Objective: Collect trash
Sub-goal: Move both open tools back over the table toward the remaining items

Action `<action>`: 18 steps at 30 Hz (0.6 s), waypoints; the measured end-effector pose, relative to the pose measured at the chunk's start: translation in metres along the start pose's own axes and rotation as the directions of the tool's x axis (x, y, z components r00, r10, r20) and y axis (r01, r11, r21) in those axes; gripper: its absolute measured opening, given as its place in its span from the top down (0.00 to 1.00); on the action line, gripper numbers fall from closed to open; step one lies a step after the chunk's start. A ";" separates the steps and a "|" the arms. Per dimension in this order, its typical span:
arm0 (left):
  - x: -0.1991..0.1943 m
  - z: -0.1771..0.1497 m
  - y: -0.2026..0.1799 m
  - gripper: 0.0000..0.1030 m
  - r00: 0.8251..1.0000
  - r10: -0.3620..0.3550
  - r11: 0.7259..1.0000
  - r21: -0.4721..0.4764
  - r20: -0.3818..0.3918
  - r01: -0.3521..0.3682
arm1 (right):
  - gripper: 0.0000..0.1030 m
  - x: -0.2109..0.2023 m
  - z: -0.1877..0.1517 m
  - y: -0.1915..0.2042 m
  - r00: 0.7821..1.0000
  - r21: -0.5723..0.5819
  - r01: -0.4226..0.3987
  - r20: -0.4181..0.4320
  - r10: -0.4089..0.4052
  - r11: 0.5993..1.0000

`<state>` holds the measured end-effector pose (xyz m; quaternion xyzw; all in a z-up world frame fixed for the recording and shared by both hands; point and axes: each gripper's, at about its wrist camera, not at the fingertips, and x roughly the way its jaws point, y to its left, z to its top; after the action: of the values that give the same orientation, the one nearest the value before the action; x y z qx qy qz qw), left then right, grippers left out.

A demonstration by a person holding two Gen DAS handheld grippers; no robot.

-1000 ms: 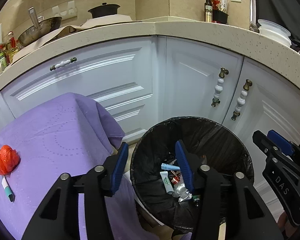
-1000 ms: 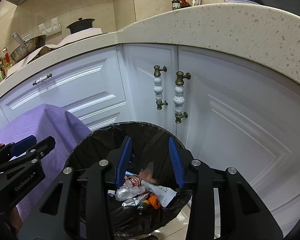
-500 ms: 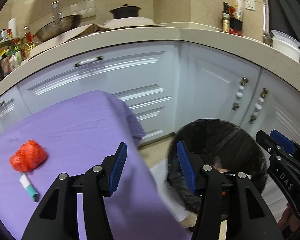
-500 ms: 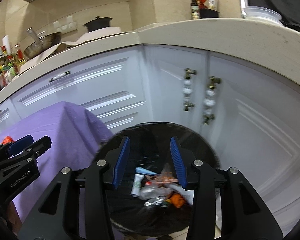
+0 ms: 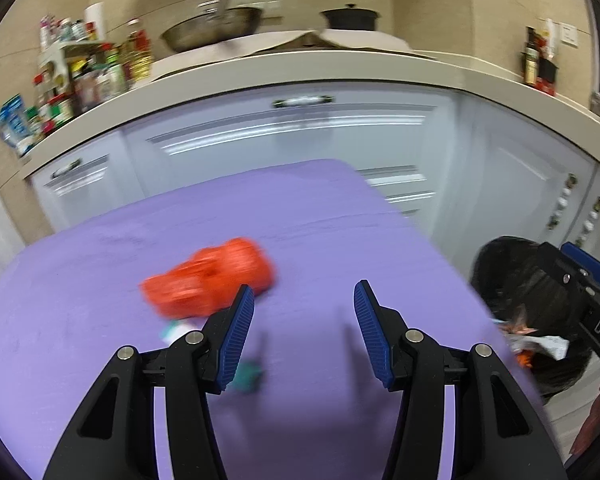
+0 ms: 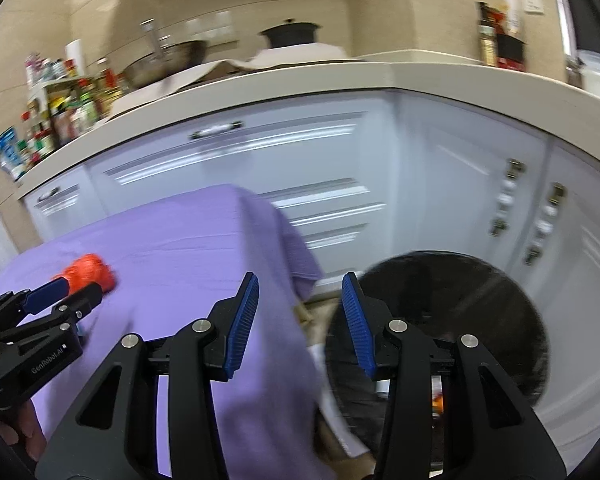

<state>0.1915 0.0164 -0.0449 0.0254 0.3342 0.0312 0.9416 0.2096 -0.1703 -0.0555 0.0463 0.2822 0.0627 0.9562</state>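
Note:
A crumpled red plastic bag (image 5: 212, 276) lies on the purple-covered table (image 5: 320, 232), with a small white and teal tube (image 5: 248, 372) just below it, partly hidden by my left finger. My left gripper (image 5: 304, 300) hovers open over the cloth, just right of the bag, nothing between its blue pads. My right gripper (image 6: 298, 294) is open and empty, above the table's right edge, beside the black-lined trash bin (image 6: 480, 312). The bin (image 5: 528, 292) holds several pieces of trash. The red bag (image 6: 88, 272) shows at the left of the right wrist view, behind the left gripper (image 6: 66, 296).
White kitchen cabinets (image 5: 300, 132) with a beige countertop (image 6: 340, 84) run behind the table and bin. A wok, a black pot and a rack of bottles (image 5: 80, 76) stand on the counter. The purple cloth hangs over the table's right corner (image 6: 284, 248) next to the bin.
Both grippers have swung left, away from the bin and over the purple table. The red bag now sits near the left gripper's fingers. Both stay empty.

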 end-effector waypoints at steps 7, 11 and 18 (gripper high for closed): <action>0.000 -0.010 0.057 0.50 0.997 0.072 0.996 -0.044 -0.021 -0.073 | 0.59 0.010 0.000 0.063 0.995 -0.068 -0.097 -0.034 0.095 0.993; 0.001 -0.016 0.087 0.50 0.995 0.097 0.992 -0.076 -0.035 -0.099 | 0.59 0.015 -0.004 0.097 0.989 -0.112 -0.139 -0.061 0.133 0.984; 0.004 -0.027 0.124 0.50 0.991 0.119 0.987 -0.099 -0.066 -0.126 | 0.59 0.023 -0.012 0.155 0.971 -0.175 -0.224 -0.123 0.204 0.959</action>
<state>0.1726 0.1414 -0.0598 -0.0035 0.3582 0.1069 0.9275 0.2074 -0.0132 -0.0588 -0.0168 0.3174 0.1945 0.9280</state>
